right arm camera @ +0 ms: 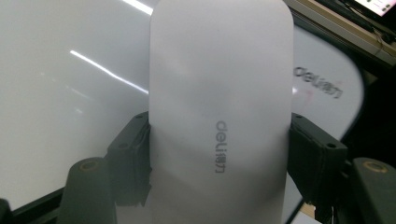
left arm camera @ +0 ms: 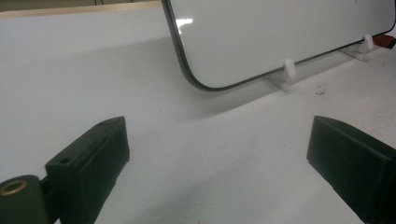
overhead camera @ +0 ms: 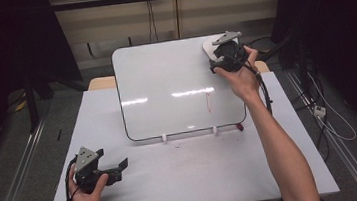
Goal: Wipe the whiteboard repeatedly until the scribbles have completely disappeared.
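A whiteboard (overhead camera: 175, 86) leans tilted on two small white clips (overhead camera: 164, 137) at mid-table; a faint red mark (overhead camera: 209, 102) shows on its lower right. My right gripper (overhead camera: 222, 55) is at the board's top right corner, shut on a white eraser (right arm camera: 219, 107) printed "deli", which lies against the board (right arm camera: 60, 93). My left gripper (overhead camera: 110, 165) rests open near the table's front left, its jaws (left arm camera: 215, 154) wide apart over bare table, pointing toward the board's lower left corner (left arm camera: 205, 86).
The white table (overhead camera: 195, 179) has bare room in front of the board. A small red object (overhead camera: 240, 126) lies by the board's lower right corner. Cables (overhead camera: 330, 125) trail off the table's right side. Dark curtains flank both sides.
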Demonstrator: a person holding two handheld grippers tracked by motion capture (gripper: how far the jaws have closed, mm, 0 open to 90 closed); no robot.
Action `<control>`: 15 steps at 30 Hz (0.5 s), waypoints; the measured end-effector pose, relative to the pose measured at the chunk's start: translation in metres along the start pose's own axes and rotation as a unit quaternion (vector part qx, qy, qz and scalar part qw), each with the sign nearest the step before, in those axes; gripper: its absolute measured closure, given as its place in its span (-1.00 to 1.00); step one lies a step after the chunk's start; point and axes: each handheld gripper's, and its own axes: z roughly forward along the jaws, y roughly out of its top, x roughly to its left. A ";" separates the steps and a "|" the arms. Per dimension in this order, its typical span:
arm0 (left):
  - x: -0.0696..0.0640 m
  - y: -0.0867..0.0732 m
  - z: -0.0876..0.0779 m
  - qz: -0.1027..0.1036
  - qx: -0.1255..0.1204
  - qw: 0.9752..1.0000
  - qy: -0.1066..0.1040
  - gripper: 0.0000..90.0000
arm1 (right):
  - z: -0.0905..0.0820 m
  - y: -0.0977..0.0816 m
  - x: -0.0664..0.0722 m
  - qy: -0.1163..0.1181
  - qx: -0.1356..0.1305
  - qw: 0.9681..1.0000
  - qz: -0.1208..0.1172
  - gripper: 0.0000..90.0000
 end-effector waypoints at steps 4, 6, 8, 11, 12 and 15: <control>0.001 0.000 0.000 -0.001 0.001 1.000 0.002 -0.87 | 0.000 0.002 -0.009 -0.007 0.000 1.000 0.013 -0.30; 0.000 0.000 0.000 0.001 0.001 1.000 0.003 -0.87 | 0.000 0.003 -0.006 -0.014 -0.001 1.000 0.006 -0.30; 0.000 0.000 0.000 0.001 0.001 1.000 0.000 -0.87 | -0.001 0.003 -0.004 -0.007 0.001 1.000 0.000 -0.30; -0.001 0.001 0.001 0.003 0.002 1.000 0.002 -0.87 | 0.000 0.002 0.012 0.008 0.006 1.000 -0.029 -0.30; -0.001 0.001 0.000 0.004 0.003 1.000 0.001 -0.87 | 0.001 0.002 0.019 0.010 0.009 0.999 -0.044 -0.29; -0.002 0.001 -0.001 0.008 0.002 1.000 0.000 -0.87 | 0.002 -0.002 0.038 0.024 0.008 0.997 -0.069 -0.29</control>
